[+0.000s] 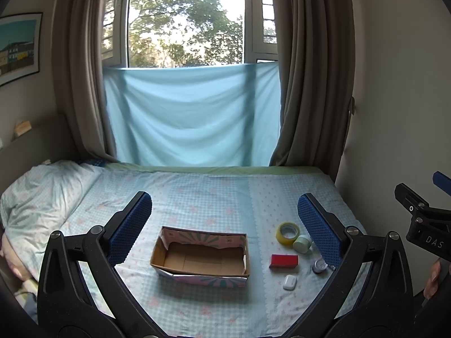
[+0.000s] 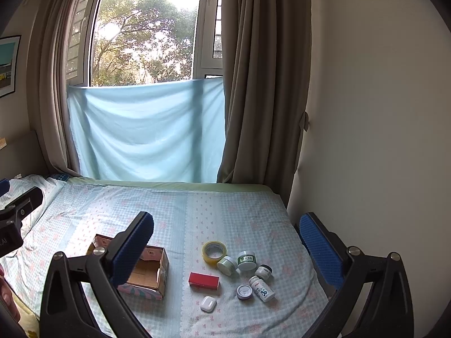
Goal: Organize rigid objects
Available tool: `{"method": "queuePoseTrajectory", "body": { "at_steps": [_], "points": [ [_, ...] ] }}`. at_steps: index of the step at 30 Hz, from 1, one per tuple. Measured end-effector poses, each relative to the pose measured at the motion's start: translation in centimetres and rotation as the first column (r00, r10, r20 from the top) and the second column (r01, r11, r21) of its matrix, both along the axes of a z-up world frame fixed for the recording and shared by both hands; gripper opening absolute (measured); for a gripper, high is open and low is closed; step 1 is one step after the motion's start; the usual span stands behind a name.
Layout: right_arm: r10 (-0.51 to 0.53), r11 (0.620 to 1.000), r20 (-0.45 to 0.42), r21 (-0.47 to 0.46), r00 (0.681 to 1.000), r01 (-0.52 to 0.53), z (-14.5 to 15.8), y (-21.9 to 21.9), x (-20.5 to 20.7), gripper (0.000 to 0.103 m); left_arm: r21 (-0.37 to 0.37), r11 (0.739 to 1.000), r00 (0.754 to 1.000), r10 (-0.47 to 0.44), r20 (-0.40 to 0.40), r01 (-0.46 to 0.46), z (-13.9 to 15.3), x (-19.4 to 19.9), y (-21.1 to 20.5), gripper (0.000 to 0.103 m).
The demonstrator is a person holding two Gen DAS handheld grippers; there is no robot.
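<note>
Cardboard box sits empty on the bed, small jars and tape roll clustered at its 3 o'clock; both tongs hover agape, empty. Round jars may roll on soft bedding if nudged.

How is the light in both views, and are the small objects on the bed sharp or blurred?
Left wrist view: the bright window is overexposed and its frame bows; the open cardboard box is sharp. Right wrist view: same backlight; the yellow tape roll and red rectangular box are clear, under soft, even light.
</note>
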State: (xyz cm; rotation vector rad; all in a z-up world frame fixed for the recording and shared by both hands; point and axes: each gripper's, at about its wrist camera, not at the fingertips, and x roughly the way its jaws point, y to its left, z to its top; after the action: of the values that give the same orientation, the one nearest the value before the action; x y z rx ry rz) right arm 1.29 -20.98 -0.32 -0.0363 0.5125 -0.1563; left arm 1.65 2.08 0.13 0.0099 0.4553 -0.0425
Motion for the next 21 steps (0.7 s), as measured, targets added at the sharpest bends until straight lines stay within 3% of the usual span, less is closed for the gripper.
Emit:
{"method": "queuePoseTrajectory", "body": {
  "at_steps": [21],
  "points": [
    [-0.011, 1.000, 0.005, 0.023, 1.000, 0.011, 0.12, -0.58, -0.45, 0.103, -0.005, 1.000, 1.000, -0.003, 0.006, 0.003, -0.18, -0.25, 0.13, 0.103]
  ]
}}
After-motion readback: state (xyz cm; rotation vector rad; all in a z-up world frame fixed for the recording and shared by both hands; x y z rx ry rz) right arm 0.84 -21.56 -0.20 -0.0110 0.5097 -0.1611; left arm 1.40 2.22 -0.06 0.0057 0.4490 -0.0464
